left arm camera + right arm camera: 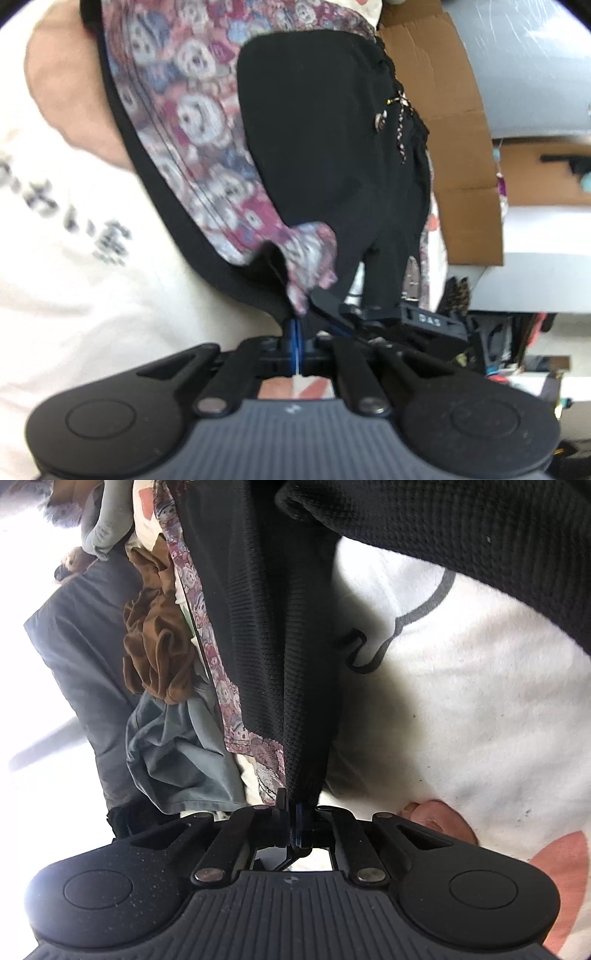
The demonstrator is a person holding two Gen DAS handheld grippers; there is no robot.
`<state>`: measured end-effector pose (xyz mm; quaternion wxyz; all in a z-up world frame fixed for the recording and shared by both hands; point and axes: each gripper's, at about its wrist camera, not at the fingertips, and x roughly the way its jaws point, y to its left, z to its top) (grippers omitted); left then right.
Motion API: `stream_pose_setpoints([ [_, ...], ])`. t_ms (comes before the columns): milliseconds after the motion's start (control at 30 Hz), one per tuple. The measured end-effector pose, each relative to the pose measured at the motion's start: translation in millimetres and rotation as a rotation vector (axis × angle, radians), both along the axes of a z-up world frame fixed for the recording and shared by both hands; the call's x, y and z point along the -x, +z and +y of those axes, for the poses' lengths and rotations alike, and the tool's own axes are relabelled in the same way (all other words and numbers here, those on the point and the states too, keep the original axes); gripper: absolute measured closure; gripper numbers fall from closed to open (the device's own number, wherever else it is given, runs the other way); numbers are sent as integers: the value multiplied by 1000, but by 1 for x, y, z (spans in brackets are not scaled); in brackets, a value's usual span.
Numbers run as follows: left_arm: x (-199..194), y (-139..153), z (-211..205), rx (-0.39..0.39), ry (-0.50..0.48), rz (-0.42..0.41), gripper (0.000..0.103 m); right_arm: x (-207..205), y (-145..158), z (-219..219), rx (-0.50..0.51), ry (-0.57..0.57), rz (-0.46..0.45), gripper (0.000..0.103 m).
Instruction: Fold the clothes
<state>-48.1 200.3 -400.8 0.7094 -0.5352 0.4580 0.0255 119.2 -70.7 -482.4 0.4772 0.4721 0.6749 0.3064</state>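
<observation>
Black garment with floral lining (325, 155), lifted off the pile and hanging between both grippers, black face and purple-blue flower print both in sight. In the left wrist view, lower edge pinched in left gripper (295, 334), fingers pressed together on the hem, floral fabric bunched just above the tips. In the right wrist view, same garment (258, 627) drawn into a taut vertical fold, black waffle knit narrowing down into right gripper (293, 812), fingers clamped shut on it, strip of floral lining along the left side of the fold. Right gripper's black tip also visible in the left view, just right of the left one. Behind the garment, white cloth with dark printed characters (74, 206) and salmon patches, filling the left of the left view and the right of the right view (480, 701). Farther out: crumpled brown garment (155, 642) on grey-blue clothing (177, 753) and a dark grey sheet (85, 635); cardboard box (461, 129) to the right in the left view, grey surface (524, 66) beyond.
</observation>
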Motion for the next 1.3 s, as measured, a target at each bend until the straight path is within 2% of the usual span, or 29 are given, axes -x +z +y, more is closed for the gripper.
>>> stream_pose_setpoints([
  [167, 5, 15, 36, -158, -11, 40, 100, -3, 4, -3, 26, 24, -28, 103],
  [233, 4, 21, 49, -242, -19, 68, 90, -4, 5, -3, 31, 35, -40, 103],
  [300, 1, 29, 62, -336, -34, 104, 84, -5, 7, -4, 36, 44, -51, 103],
  [533, -8, 46, 109, -543, -16, 136, 82, -5, 9, -8, 54, 66, -73, 103],
  [633, -15, 49, 119, -581, 13, 146, 75, -6, 9, -8, 57, 71, -80, 103],
  [800, -20, 39, 129, -601, 46, 169, 61, -6, 10, -10, 61, 79, -89, 103],
  [867, -19, 33, 131, -603, 60, 170, 61, -5, 10, -10, 62, 80, -90, 103],
  [1100, -19, 26, 129, -586, 99, 118, 72, -6, 12, -10, 69, 88, -103, 103],
  [1167, -22, 24, 128, -588, 97, 110, 78, -5, 11, -10, 73, 90, -104, 103],
  [1233, -23, 22, 129, -590, 110, 112, 95, -5, 11, -11, 75, 94, -104, 103],
  [1300, -23, 21, 131, -591, 123, 114, 101, -6, 12, -11, 77, 99, -109, 103],
])
